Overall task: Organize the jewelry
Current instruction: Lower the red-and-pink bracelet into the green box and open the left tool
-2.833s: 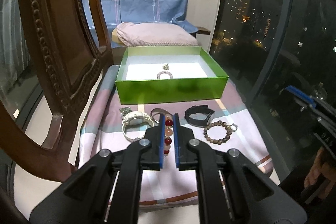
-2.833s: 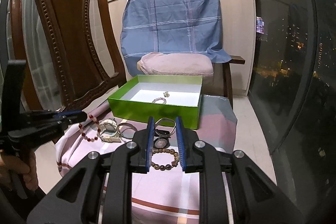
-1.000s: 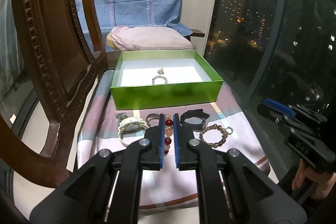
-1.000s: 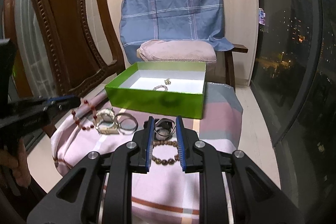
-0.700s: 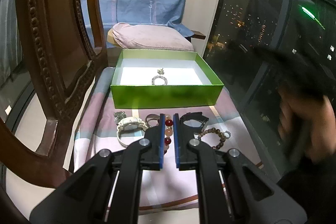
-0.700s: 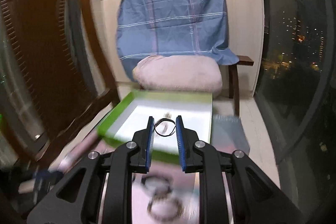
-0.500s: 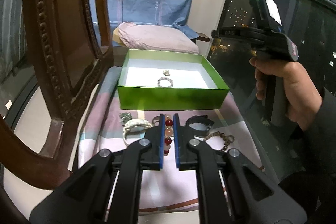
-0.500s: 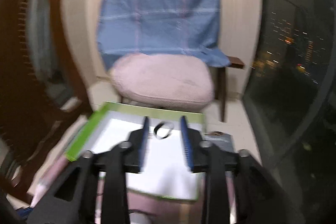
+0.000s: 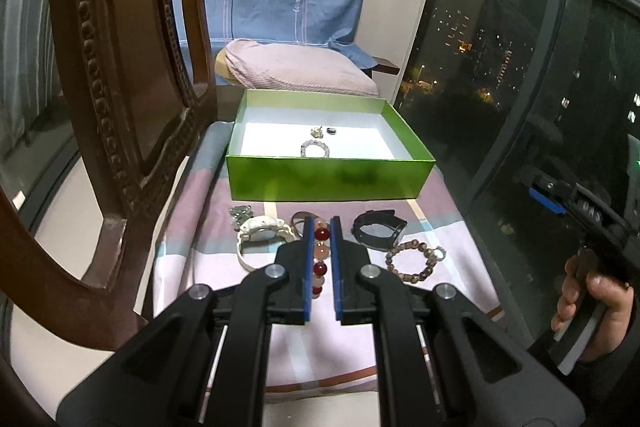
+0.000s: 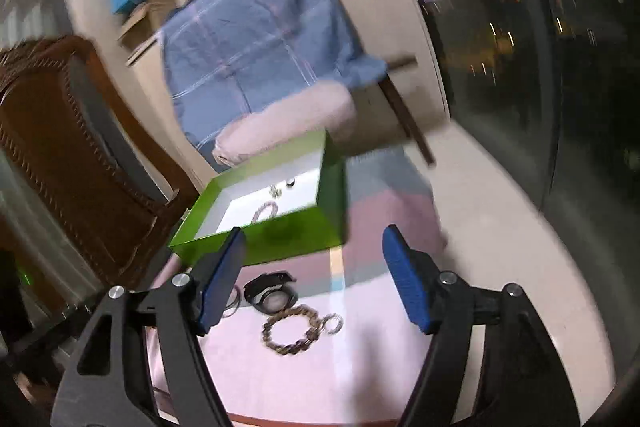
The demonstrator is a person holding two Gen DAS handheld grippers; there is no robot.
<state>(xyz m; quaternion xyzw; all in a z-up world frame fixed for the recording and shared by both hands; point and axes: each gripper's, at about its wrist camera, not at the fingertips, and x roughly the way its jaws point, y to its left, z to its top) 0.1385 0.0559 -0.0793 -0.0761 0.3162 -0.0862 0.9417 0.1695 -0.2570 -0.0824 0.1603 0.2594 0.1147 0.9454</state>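
The left gripper [image 9: 321,255] pinches a strand of red and pale round beads [image 9: 320,259] between its blue pads, a grip only the left wrist view shows. The right gripper [image 10: 314,279], blurred in its own view, has its fingers spread wide with nothing between them. At its 12 o'clock sits the green cardboard box with a white floor [image 10: 224,247], holding a pale bead bracelet [image 9: 315,148], a small dark ring [image 9: 331,130] and what may be a charm. At 6 o'clock, on the pink checked cloth [image 10: 360,367], lies a brown wooden bead bracelet [image 10: 291,335], just beside a black watch [image 10: 270,293].
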